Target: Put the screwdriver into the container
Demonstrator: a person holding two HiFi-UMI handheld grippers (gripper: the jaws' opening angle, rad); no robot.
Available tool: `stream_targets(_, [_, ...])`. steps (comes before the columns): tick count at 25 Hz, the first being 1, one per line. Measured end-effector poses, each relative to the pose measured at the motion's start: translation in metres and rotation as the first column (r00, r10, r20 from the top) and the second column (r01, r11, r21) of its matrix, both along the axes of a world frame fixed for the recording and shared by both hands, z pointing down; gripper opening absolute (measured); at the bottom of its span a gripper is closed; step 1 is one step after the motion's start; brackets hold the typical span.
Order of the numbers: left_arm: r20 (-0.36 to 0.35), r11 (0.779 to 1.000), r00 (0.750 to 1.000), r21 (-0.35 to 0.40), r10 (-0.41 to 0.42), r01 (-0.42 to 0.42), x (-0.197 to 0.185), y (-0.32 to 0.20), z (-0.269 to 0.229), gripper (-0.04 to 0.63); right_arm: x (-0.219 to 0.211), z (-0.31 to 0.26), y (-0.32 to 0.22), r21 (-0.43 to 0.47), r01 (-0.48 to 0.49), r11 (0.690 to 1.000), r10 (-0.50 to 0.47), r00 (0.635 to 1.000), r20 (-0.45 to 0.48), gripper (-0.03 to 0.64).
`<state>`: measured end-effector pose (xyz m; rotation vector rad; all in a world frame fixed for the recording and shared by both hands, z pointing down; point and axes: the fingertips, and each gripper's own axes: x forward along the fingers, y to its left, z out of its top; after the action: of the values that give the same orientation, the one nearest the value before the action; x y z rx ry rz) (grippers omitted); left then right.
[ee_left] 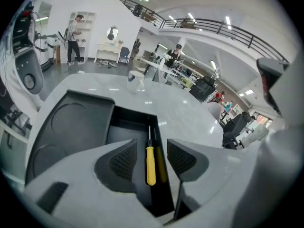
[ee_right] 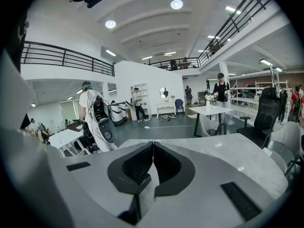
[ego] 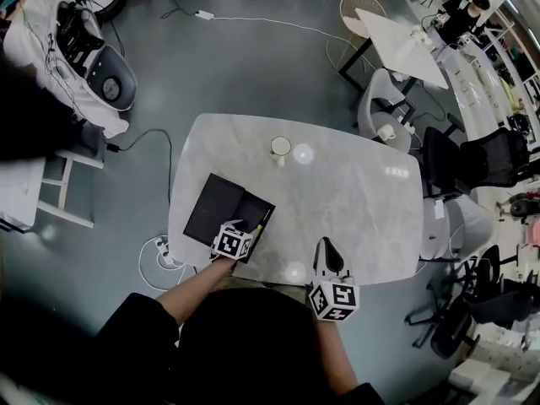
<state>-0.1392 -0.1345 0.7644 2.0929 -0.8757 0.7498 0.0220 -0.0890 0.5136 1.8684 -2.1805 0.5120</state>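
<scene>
- Judging from how things lie, you are at the close of the task: the screwdriver (ee_left: 150, 164) lies flat in the narrow trough along the right side of the black container (ee_left: 76, 122). In the left gripper view its yellow handle is toward the bottom of the frame and its shaft points to the top.
- Your left tongs (ee_left: 151, 142) stand wide, with one pad on each side of the screwdriver in that view. Neither pad touches it; they hang above the trough and hold nothing.
- Your right tongs (ee_right: 153, 146) are pressed together with nothing between them. In the head view they sit at the lower middle of the frame, by the near edge of the worktop (ego: 354, 192), well apart from the container.
- The container lies on the lower left part of the worktop in the head view, and a cup (ego: 280, 147) stands near the upper middle, well clear of it.
- The placing step looks done, so what is left is the retreat. Lift the left tongs straight off with the pads wide, so that neither catches the handle or the trough wall and drags the tool out.
- Mind the container's rim as you go, since a knock there could shift it.
- The right tongs have no call to move.
</scene>
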Motion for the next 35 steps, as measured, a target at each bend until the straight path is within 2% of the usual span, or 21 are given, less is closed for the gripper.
stream_targets(5, [-0.082, 0.99, 0.995, 0.122, -0.054, 0.064, -0.006, -0.012, -0.069, 0.206, 0.01, -0.004, -0.003, 0.034, -0.025, 0.999, 0.024, 1.0, 0.009, 0.012])
stream_targets(10, [-0.184, 0.949, 0.979, 0.285, -0.087, 0.138, -0.01, -0.022, -0.16, 0.207, 0.015, -0.014, -0.011, 0.07, -0.022, 0.997, 0.019, 0.999, 0.042, 0.011])
stream_targets(14, [-0.231, 0.891, 0.971, 0.425, -0.063, 0.159, -0.015, -0.025, -0.23, 0.195, 0.004, -0.032, -0.024, 0.119, 0.003, 0.993, -0.009, 0.999, 0.046, 0.012])
stream_targets(18, [-0.257, 0.809, 0.965, 0.557, -0.048, 0.188, -0.023, -0.028, -0.294, 0.137, -0.006, -0.053, -0.034, 0.163, 0.024, 0.986, -0.031, 0.999, 0.04, 0.012])
stream_targets(20, [-0.274, 0.765, 0.96, 0.605, -0.062, 0.222, -0.032, -0.03, -0.32, 0.049, -0.01, -0.064, -0.037, 0.184, 0.035, 0.982, -0.042, 0.999, 0.034, 0.012])
stream_targets(22, [-0.292, 0.732, 0.953, 0.632, -0.081, 0.256, -0.042, -0.032, -0.336, 0.031, -0.014, -0.075, -0.04, 0.204, 0.047, 0.978, -0.054, 0.998, 0.028, 0.012])
stream_targets(23, [-0.298, 0.723, 0.95, 0.636, -0.092, 0.269, -0.046, -0.033, -0.34, 0.029, -0.014, -0.079, -0.041, 0.213, 0.052, 0.976, -0.059, 0.998, 0.026, 0.011])
stream_targets(25, [-0.298, 0.719, 0.948, 0.635, -0.11, 0.283, -0.052, -0.033, -0.342, 0.026, -0.014, -0.083, -0.041, 0.223, 0.062, 0.973, -0.068, 0.997, 0.02, 0.011])
stream_targets(30, [-0.259, 0.739, 0.958, 0.621, -0.121, 0.261, -0.054, -0.031, -0.328, 0.025, -0.01, -0.081, -0.04, 0.211, 0.074, 0.975, -0.069, 0.997, -0.03, 0.011])
stream_targets(35, [-0.243, 0.732, 0.962, 0.632, -0.127, 0.256, -0.058, -0.032, -0.322, 0.025, -0.015, -0.085, -0.041, 0.221, 0.083, 0.972, -0.073, 0.996, -0.051, 0.011])
